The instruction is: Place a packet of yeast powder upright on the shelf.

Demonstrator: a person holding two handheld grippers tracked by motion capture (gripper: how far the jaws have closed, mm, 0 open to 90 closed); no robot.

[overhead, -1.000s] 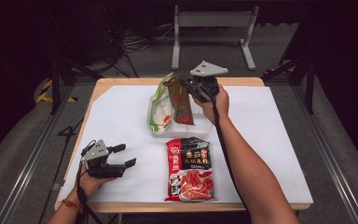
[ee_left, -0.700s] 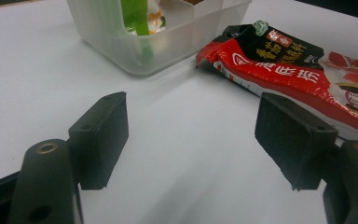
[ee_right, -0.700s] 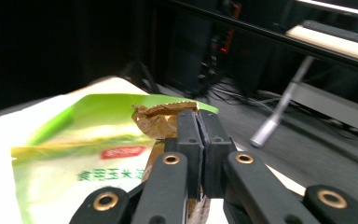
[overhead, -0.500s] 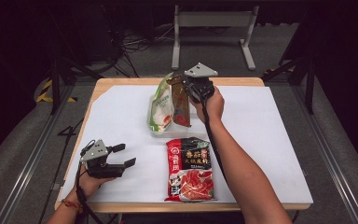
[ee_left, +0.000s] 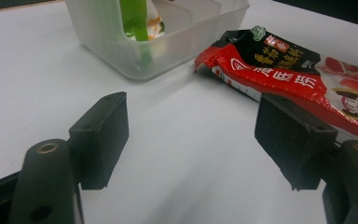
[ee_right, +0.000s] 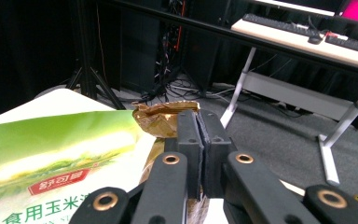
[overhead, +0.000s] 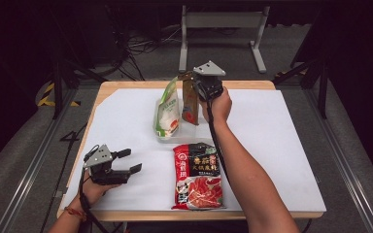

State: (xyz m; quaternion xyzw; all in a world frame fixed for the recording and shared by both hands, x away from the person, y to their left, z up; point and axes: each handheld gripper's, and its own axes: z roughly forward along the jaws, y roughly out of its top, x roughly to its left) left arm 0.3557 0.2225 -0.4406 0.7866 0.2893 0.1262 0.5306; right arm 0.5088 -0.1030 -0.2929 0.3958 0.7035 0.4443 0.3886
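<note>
Right gripper [overhead: 194,83] stands over the far end of the clear plastic tub [overhead: 161,136], jaws pressed tight together on the top edge of a brown packet [overhead: 190,102]. In the right gripper view the packet's [ee_right: 161,116] upper seam is crumpled, golden-brown and shiny, sticking out just past the pinched jaw tips. From above, the packet hangs upright below the jaws, brown with a red and blue printed patch low on its face, its bottom end inside the tub.

Just to the left of the right gripper stands a green and white bag [overhead: 167,110], leaning in the same tub; its face [ee_right: 51,163] carries a red label and green lettering.

Left gripper [overhead: 132,161] rests low on the white table cover [overhead: 272,141], near the front left corner, jaws wide apart with nothing between them. Ahead and to its right lies a flat red packet [ee_left: 307,79] with a black top band, touching the tub's corner [ee_left: 140,60].
</note>
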